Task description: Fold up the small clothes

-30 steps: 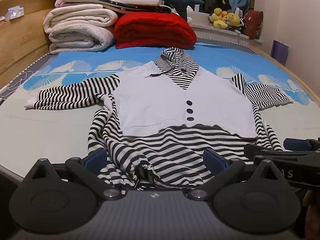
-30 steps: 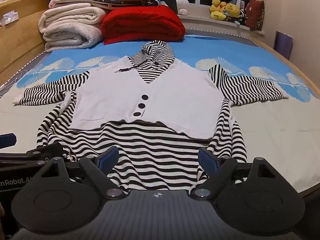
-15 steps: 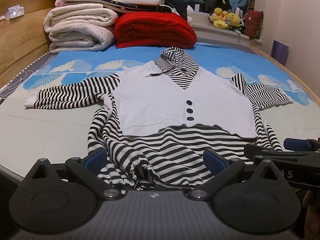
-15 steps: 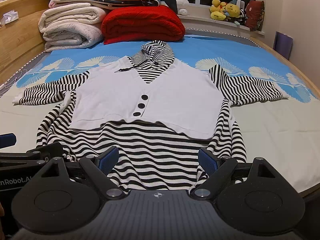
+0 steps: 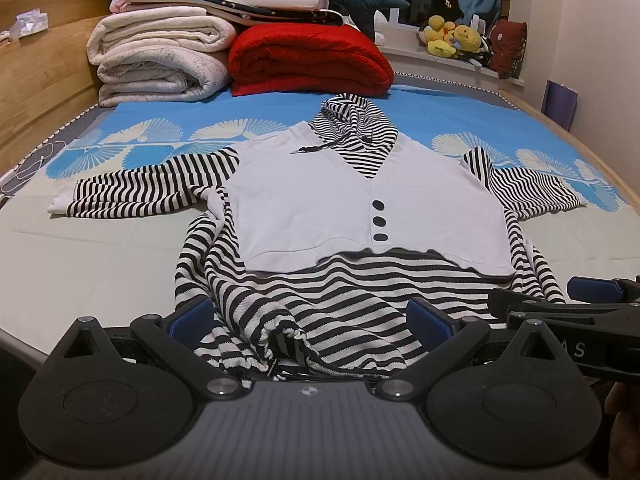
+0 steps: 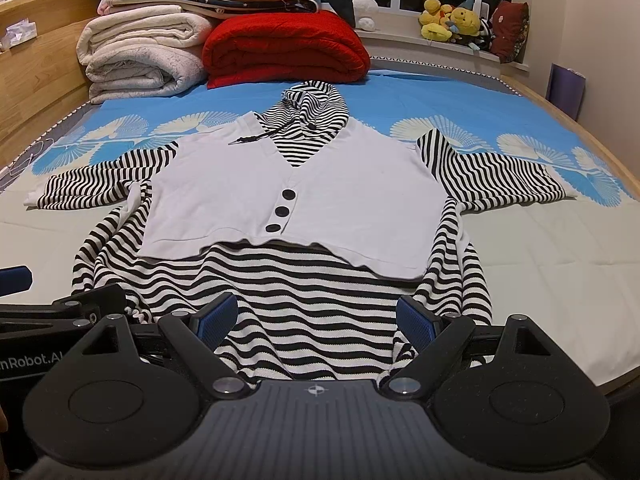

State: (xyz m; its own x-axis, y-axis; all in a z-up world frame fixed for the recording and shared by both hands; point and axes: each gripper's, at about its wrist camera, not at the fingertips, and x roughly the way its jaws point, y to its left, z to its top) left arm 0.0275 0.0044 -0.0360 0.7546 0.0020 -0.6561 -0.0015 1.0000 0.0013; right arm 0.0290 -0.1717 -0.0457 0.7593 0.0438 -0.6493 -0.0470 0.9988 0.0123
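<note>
Bare mattress lies open on both sides of the striped hooded top, beside its spread sleeves. At the far end, folded white blankets and a red quilt block the way, with a wooden bed rail along the left.

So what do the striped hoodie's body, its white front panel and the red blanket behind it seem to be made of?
Striped hoodie: soft matte knit, probably cotton; fine ribbing shows and it drapes in folds. White front panel: smoother, flatter jersey-like fabric with dark glossy buttons. Red blanket: thick plush or fleece, judging by its fuzzy, puffy folds.
</note>
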